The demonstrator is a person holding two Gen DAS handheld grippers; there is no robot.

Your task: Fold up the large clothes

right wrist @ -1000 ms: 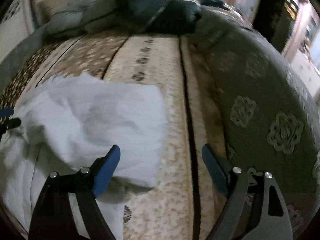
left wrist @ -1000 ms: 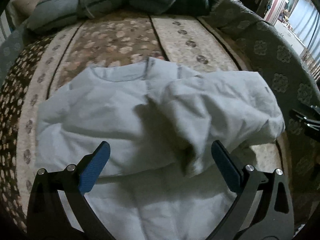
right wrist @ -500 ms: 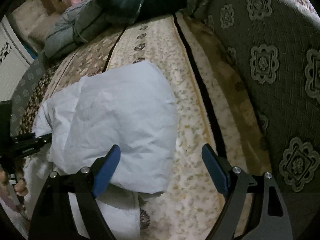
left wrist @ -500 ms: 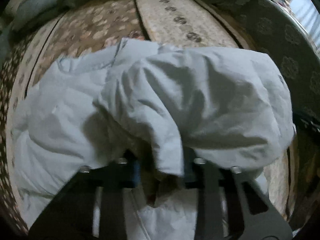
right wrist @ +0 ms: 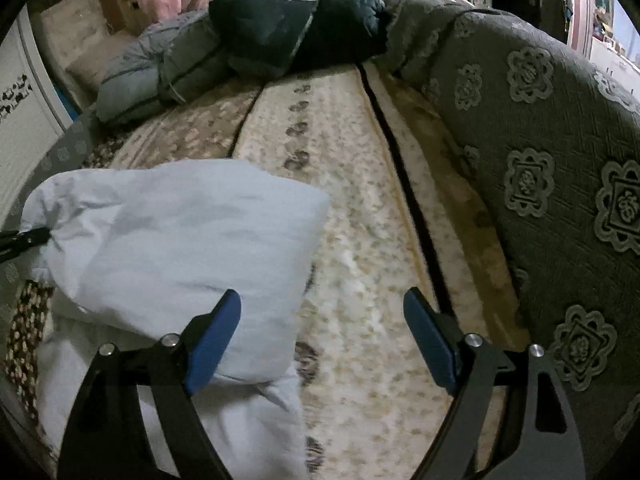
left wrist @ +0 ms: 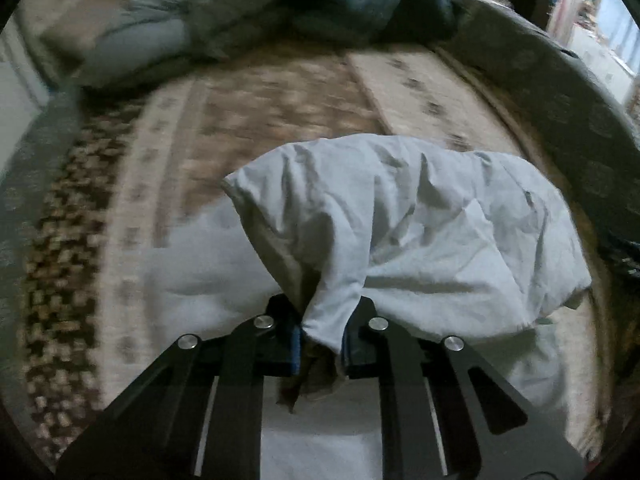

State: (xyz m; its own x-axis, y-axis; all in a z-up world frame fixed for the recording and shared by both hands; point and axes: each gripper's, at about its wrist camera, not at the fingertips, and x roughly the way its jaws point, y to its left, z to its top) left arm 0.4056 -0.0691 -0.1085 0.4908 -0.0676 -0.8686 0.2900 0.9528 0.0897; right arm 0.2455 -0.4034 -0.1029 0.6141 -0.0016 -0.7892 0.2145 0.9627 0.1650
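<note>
Pinching a bunched edge of a pale blue garment (left wrist: pixel 420 224) between the jaws of the left gripper (left wrist: pixel 322 344), angled steeply down, jaws having just closed from wide open onto the cloth; lifting that fold clear of the rest of the garment, now covering the neckline seen earlier; lying on a floral patterned bedspread (right wrist: pixel 360 208); hovering at the garment's right edge, right gripper (right wrist: pixel 322 340) angled down, jaws spread wide, holding nothing.
</note>
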